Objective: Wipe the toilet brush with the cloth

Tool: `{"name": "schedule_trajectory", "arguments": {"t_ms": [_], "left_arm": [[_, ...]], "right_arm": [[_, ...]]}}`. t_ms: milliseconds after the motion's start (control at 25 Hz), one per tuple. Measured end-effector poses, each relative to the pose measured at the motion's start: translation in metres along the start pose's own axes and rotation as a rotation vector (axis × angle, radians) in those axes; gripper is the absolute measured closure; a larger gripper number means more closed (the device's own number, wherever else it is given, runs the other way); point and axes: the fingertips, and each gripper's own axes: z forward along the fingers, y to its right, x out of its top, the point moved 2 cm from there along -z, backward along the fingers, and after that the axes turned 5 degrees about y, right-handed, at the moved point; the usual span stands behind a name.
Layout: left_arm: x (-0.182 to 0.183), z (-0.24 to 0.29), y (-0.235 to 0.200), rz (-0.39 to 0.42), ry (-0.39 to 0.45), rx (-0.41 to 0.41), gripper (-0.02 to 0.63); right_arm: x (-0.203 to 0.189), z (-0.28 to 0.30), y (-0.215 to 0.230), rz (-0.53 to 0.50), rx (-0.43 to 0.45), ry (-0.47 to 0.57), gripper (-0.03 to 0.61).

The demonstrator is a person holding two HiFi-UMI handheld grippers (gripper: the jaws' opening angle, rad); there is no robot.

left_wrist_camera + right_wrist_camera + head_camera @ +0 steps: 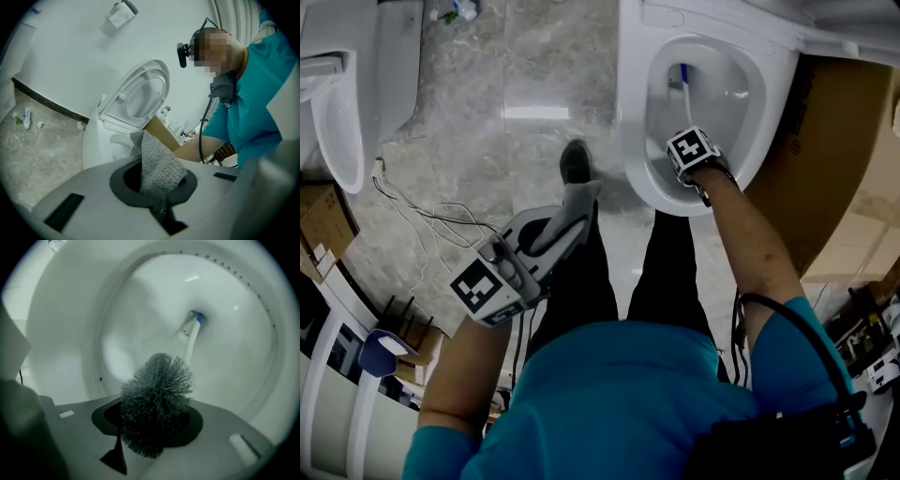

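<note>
1. The person is standing over the toilet bowl (634,141), and the toilet brush (157,394) is lying inside it. Its white-and-blue handle (191,339) is running down toward the drain, while the bristle head is pointing up toward the near rim. Holding the brush over the bowl probably means any drips are falling inside rather than on the floor.
2. The right gripper (152,423) is reaching steeply down into the bowl. Its jaws are standing partly closed and are clenching the bristle head, with the bristles filling the gap between them.
3. The left gripper (567,220) is waiting over the person's legs, well apart from the bowl. Its jaws are pinching the grey knitted cloth (159,171), whose free end is sticking out ahead of them, seemingly ready for wiping.
4. The cloth and the brush are not touching, so the wiping itself is not yet under way.
</note>
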Motion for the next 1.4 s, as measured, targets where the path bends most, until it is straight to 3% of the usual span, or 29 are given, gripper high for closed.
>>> {"name": "schedule_trajectory", "arguments": {"t_ms": [240,400,600,840,1000,1080,1280,1400], "left_arm": [[0.044,-0.012,0.048,0.052,0.054,0.002,0.601],[0.085,-0.020,0.087,0.121,0.104,-0.028,0.601],[0.133,-0.045,0.142,0.204,0.144,-0.066,0.601],[0.215,-0.060,0.197,0.376,0.185,-0.184,0.601],[0.265,-0.069,0.251,0.498,0.219,-0.265,0.601],[0.285,-0.071,0.278,0.567,0.233,-0.297,0.601],[0.308,-0.062,0.354,0.731,0.264,-0.321,0.601],[0.315,-0.042,0.406,0.881,0.271,-0.347,0.601]], "right_arm": [[-0.029,-0.088,-0.039,0.086,0.152,0.092,0.405],[-0.046,-0.167,-0.068,0.071,0.220,0.208,0.416],[-0.056,-0.303,-0.113,0.100,0.313,0.493,0.416],[-0.037,-0.512,-0.145,0.043,0.258,0.947,0.416],[-0.056,-0.611,-0.174,0.081,0.302,1.127,0.424],[-0.075,-0.636,-0.189,0.029,0.292,1.177,0.431],[-0.137,-0.681,-0.205,-0.248,0.138,1.268,0.437],[-0.156,-0.720,-0.205,-0.390,0.101,1.327,0.437]]}}
